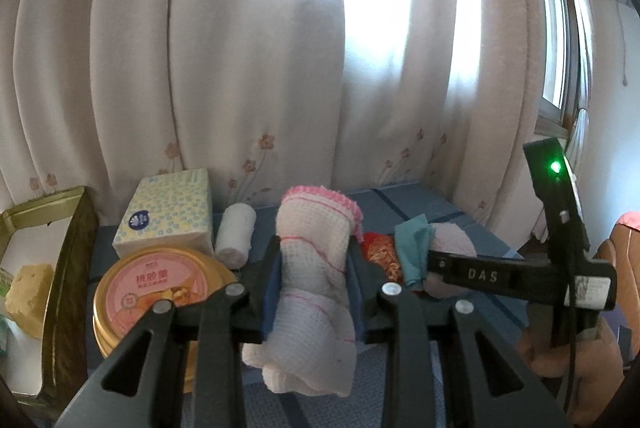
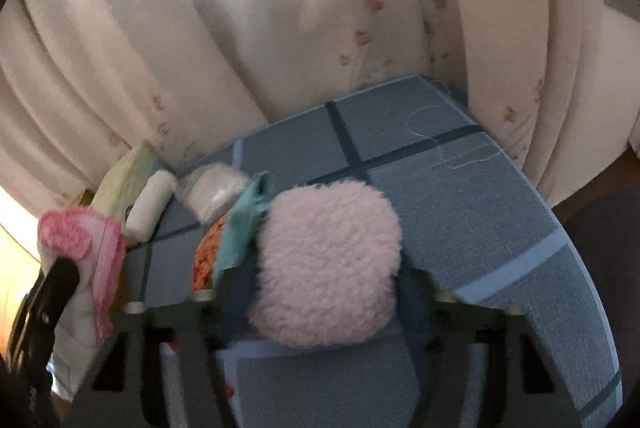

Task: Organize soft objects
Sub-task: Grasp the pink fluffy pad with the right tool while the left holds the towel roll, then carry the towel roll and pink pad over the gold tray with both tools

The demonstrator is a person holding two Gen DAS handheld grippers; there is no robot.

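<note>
My left gripper [image 1: 314, 268] is clamped on the rolled white waffle cloth [image 1: 310, 292] with the pink crocheted edge; both blue pads press into its sides and the roll hangs out below them, lifted over the blue grid-patterned table [image 2: 480, 212]. I take that cloth as my landmark. Just left of it a small white roll [image 1: 235, 234] lies on the table, and further left stands the dotted tissue pack [image 1: 168, 212], with the round gold-rimmed tin [image 1: 156, 288] in front of the pack. Beyond those, at the far left, is a gold-edged box [image 1: 68, 252] with a yellow sponge [image 1: 28, 292] inside.

To the right of the cloth lie an orange patterned piece [image 1: 380, 252] and a teal cloth [image 1: 414, 248], close together. Right of them sits the pink fluffy pad [image 2: 328, 268], between the fingers of my right gripper [image 2: 324, 292]. The picture there is blurred and I cannot tell whether the pads are pressing on it.
</note>
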